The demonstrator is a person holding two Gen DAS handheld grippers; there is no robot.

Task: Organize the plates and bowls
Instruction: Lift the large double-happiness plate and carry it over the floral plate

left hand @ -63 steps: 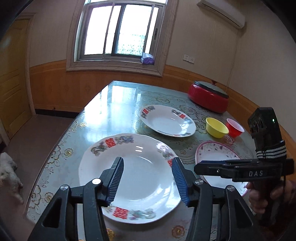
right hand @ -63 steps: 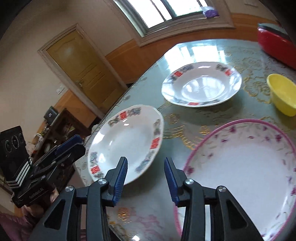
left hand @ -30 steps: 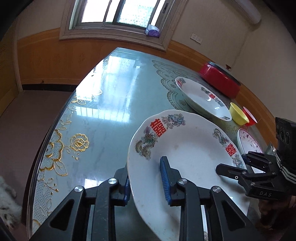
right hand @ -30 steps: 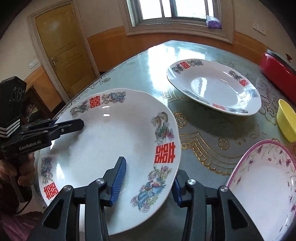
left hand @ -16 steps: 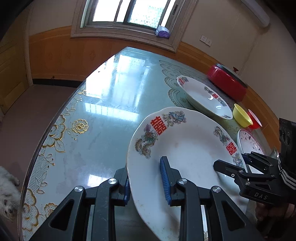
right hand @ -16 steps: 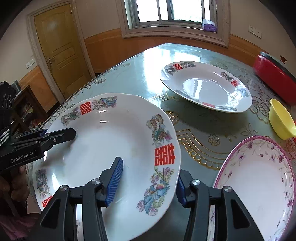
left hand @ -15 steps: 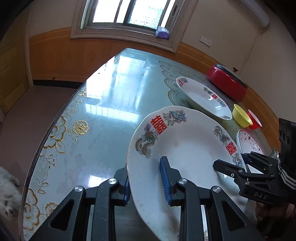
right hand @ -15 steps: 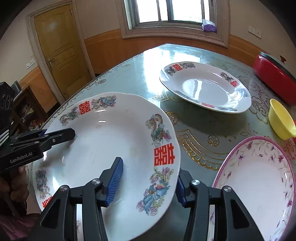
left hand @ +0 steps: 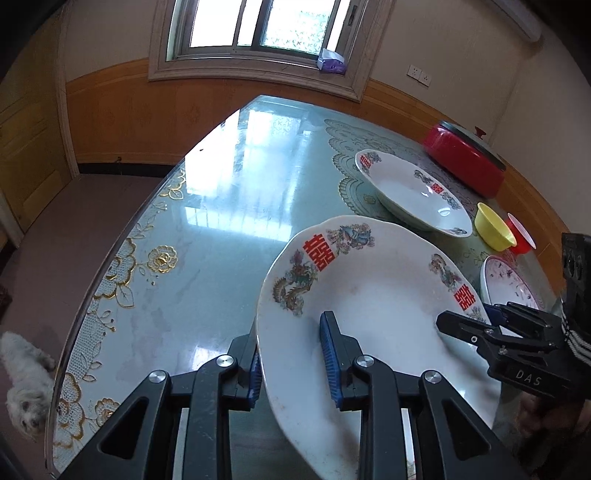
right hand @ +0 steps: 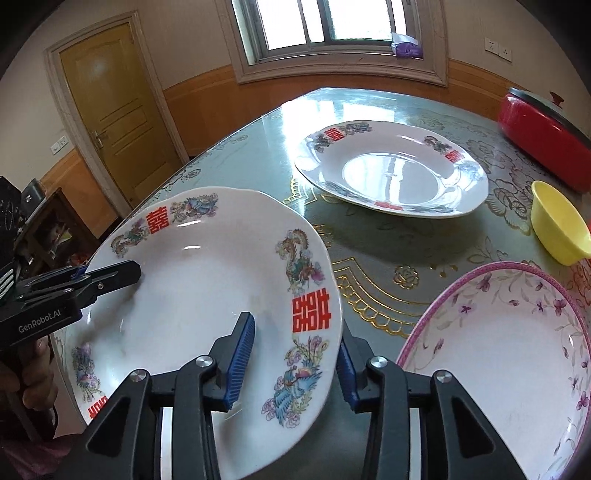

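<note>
Small white dog [left hand: 26,380] beside table [left hand: 207,236], left wrist view only.

A small white dog [left hand: 22,380] stands on the floor at the lower left of the left wrist view. A window [left hand: 258,27] fills the top centre, a purple packet [left hand: 331,61] on its sill. A yellow door [right hand: 110,110] stands at the upper left of the right wrist view.

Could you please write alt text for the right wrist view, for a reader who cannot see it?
The right gripper is closing on the rim of a white dragon-pattern plate, whose far side the left gripper clamps. Beyond, on the glass-topped table, sit a matching plate, a pink-rimmed plate and a yellow bowl.
</note>
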